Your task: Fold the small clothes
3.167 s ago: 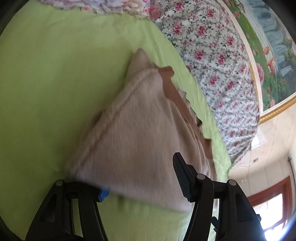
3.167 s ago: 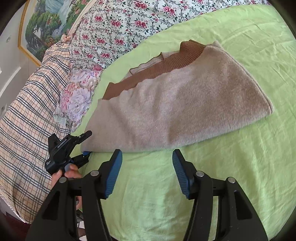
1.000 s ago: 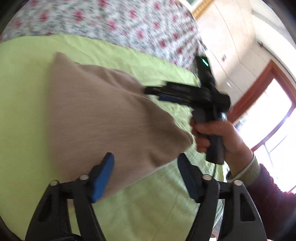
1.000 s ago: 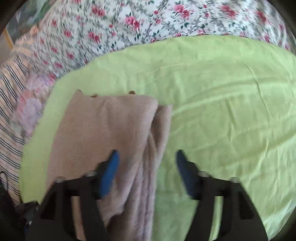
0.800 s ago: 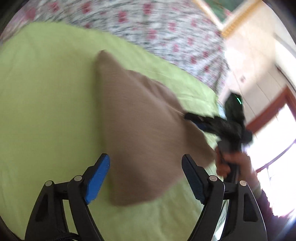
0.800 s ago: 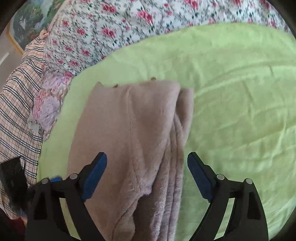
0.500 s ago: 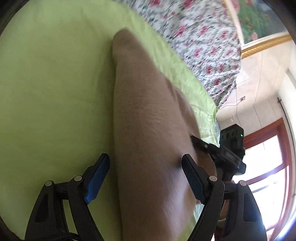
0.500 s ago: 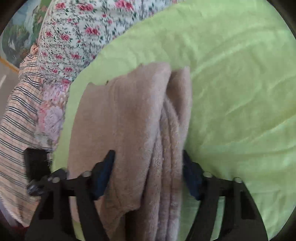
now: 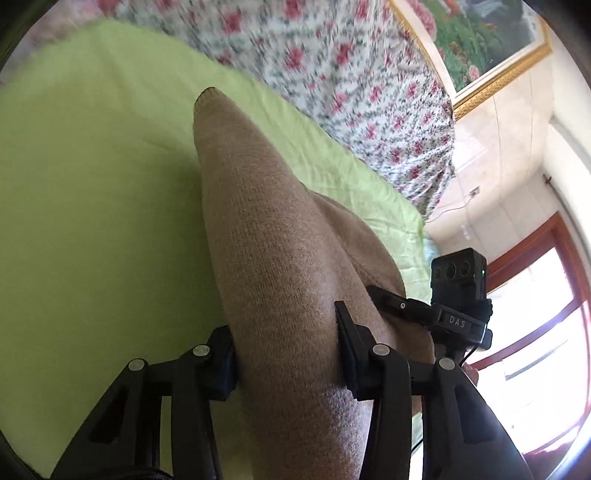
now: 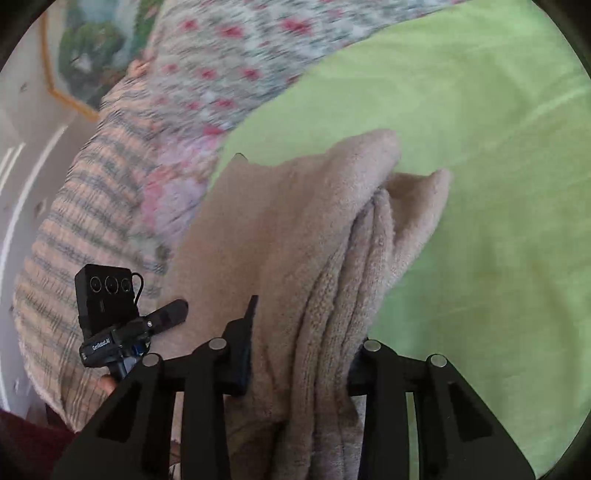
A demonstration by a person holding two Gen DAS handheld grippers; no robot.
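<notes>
A folded beige knit sweater lies on the green bedsheet. My left gripper is shut on the sweater's near edge, the thick fold squeezed between its jaws. In the right wrist view the sweater shows several stacked layers, and my right gripper is shut on that layered edge. The right gripper also shows in the left wrist view at the sweater's far side. The left gripper shows in the right wrist view, low on the left.
A floral quilt and a plaid blanket lie along the head of the bed. A framed painting hangs on the wall. A window with a red frame is at the right. The green sheet extends right.
Both grippers were open around the folded sweater half a second ago; both have now closed on its edges and moved in closer to it.
</notes>
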